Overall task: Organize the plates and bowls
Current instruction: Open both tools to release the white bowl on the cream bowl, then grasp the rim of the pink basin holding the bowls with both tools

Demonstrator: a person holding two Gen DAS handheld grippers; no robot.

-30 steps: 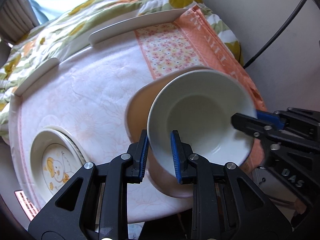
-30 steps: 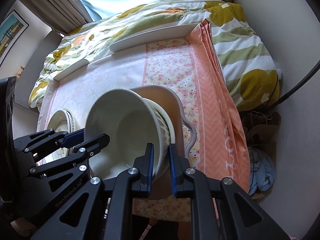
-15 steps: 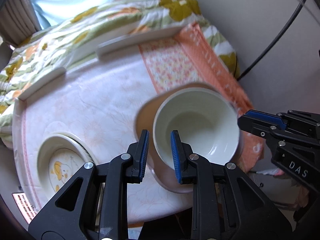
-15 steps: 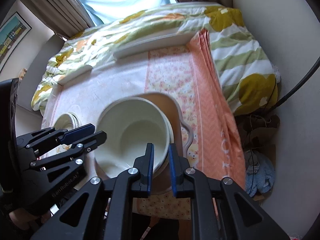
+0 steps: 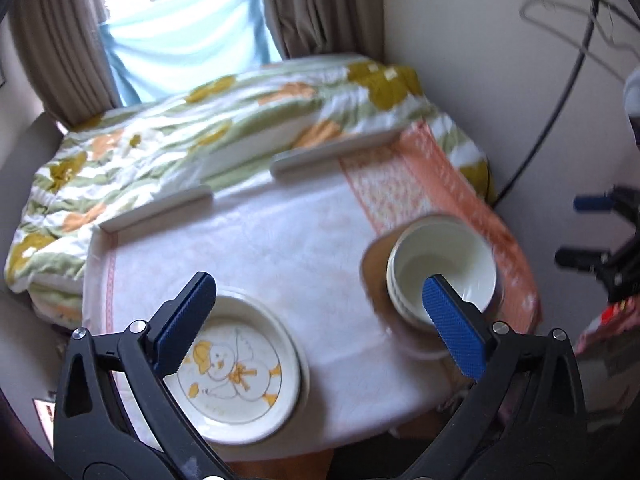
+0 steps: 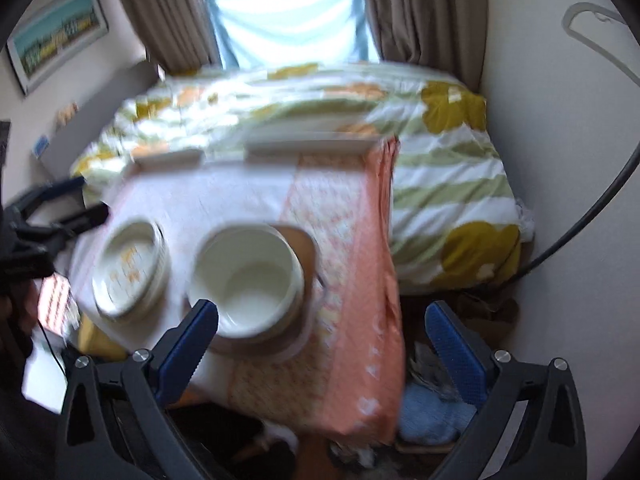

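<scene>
The cream bowl (image 5: 442,270) sits nested on top of a stack of bowls, on a tan tray (image 6: 298,280) near the bench's (image 5: 280,248) right edge, where an orange patterned cloth (image 5: 404,188) hangs over the side. Left of the bowl stack, well apart from it on the white cloth, lies a stack of plates (image 5: 236,364); the top one carries a yellow duck drawing (the rim of at least one more plate shows beneath it).

The left tongs (image 5: 320,328) are opening, their blue pads spread wide with nothing between them; in the left wrist view one pad overlaps the plates and the other the near rim of the bowl, though neither presses on anything. The right tongs (image 6: 324,344) are likewise opening and grasp nothing; in the right wrist view their left pad appears just at the bowl's near edge, and the bowl stands free of them.

Beyond the bowl stack, past the far edge of the bench, a bed with a green, yellow and orange flowered quilt (image 5: 200,120) runs to a curtained window (image 6: 288,12). Both views are somewhat blurred.
</scene>
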